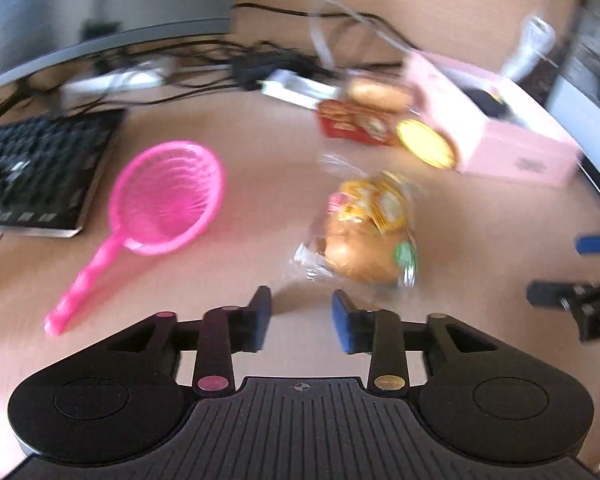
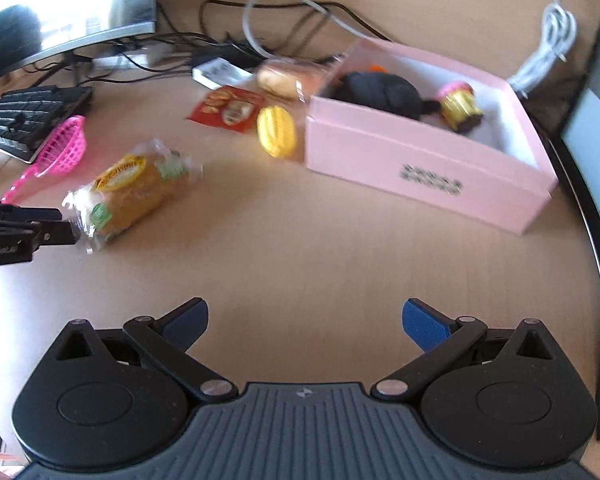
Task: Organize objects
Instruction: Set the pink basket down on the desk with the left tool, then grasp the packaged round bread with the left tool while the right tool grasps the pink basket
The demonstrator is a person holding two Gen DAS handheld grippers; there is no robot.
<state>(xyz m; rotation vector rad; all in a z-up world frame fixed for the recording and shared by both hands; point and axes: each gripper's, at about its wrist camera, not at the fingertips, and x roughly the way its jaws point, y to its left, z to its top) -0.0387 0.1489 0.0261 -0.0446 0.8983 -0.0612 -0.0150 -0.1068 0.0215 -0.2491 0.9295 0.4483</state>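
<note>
A clear-wrapped bread roll (image 1: 364,236) (image 2: 132,196) lies on the wooden desk. My left gripper (image 1: 302,320) sits just short of it, jaws a little apart with nothing between them. In the right wrist view the left gripper (image 2: 60,232) comes in from the left edge, its tip at the wrapper's end. My right gripper (image 2: 306,316) stands wide open over bare desk. An open pink box (image 2: 420,168) (image 1: 500,136) holds a black item (image 2: 380,94) and a gold-wrapped cupcake (image 2: 460,106). A yellow round toy (image 2: 278,132), a red snack packet (image 2: 228,110) and a second wrapped bun (image 2: 288,76) lie left of the box.
A pink strainer (image 1: 168,196) (image 2: 62,148) lies beside a black keyboard (image 1: 36,172) at the left. Tangled cables (image 1: 220,56) and a monitor (image 2: 68,0) line the back. A coiled white cable (image 2: 552,28) sits behind the box. The desk's dark edge (image 2: 596,240) curves along the right.
</note>
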